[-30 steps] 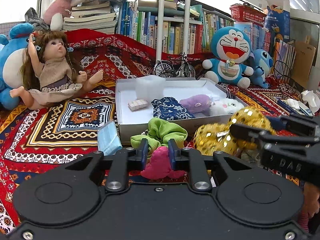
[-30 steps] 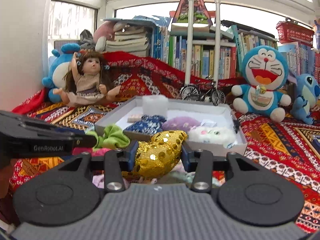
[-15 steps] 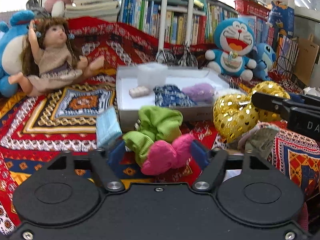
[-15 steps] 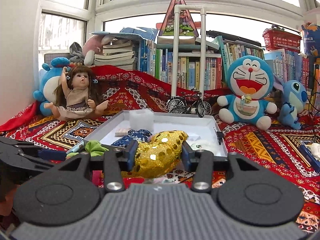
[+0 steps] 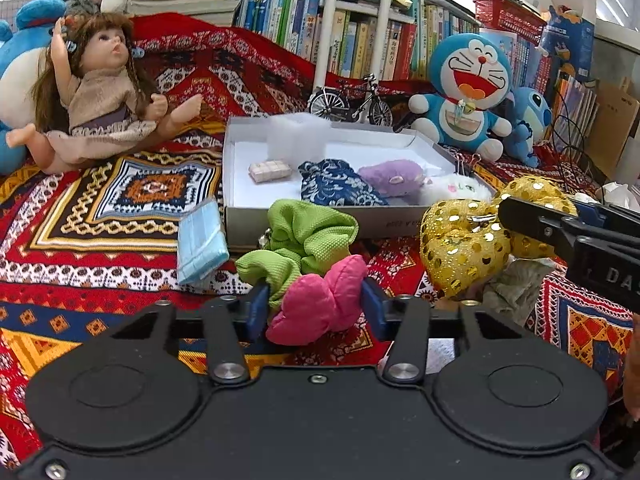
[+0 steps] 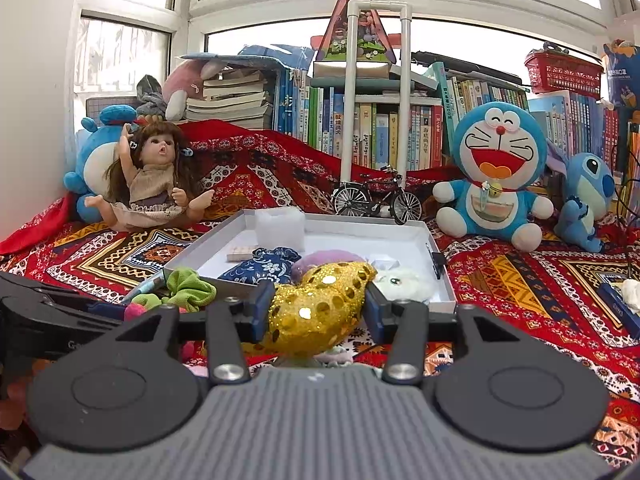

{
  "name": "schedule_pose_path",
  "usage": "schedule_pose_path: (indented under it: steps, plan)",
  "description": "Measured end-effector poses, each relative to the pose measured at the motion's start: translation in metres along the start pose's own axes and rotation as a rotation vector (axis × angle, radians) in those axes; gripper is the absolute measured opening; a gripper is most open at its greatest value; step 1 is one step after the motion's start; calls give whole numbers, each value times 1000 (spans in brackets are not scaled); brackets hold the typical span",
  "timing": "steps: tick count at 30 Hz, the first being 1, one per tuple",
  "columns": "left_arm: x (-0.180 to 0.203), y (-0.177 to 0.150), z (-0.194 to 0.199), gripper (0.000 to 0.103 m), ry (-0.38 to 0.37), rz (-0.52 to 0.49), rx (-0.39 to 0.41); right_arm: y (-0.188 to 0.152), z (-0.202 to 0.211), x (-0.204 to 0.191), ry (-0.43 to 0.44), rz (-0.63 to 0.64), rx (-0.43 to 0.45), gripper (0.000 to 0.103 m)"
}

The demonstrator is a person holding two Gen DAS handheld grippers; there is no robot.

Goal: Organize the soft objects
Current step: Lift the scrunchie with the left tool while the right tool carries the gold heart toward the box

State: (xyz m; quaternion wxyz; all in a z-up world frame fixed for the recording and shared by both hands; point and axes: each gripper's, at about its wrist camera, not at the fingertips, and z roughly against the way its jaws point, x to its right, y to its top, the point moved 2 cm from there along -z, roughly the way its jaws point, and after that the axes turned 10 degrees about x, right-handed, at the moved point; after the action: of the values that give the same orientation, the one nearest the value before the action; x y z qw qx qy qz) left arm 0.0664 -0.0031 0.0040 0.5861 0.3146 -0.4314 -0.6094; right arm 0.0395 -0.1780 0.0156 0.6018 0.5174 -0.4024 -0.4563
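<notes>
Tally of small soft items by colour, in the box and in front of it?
Blue: 1, floral pouch in the white box
Purple: 1, plush in box
White: 1, plush in box
Green: 1, scrunchie
Pink: 1, pouch between left gripper fingers
Gold: 1, sequin heart in right gripper
Total: 6

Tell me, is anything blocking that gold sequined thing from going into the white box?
Nothing visible bars the way. The right gripper holds the gold sequined heart just short of the white box; only the low front wall lies between. The near end already holds a purple plush and white plush; the back looks free.
</notes>
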Motion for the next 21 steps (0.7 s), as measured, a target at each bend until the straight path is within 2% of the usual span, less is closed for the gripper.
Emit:
schedule_pose_path:
  steps: [11,21]
  plan:
    - [10,37,26,42,-30,-20,106,15,-6,10,-49,-29,15,52]
    - [-7,83,7,42,-9,20,147,42,-21,25,-75,-54,48,52]
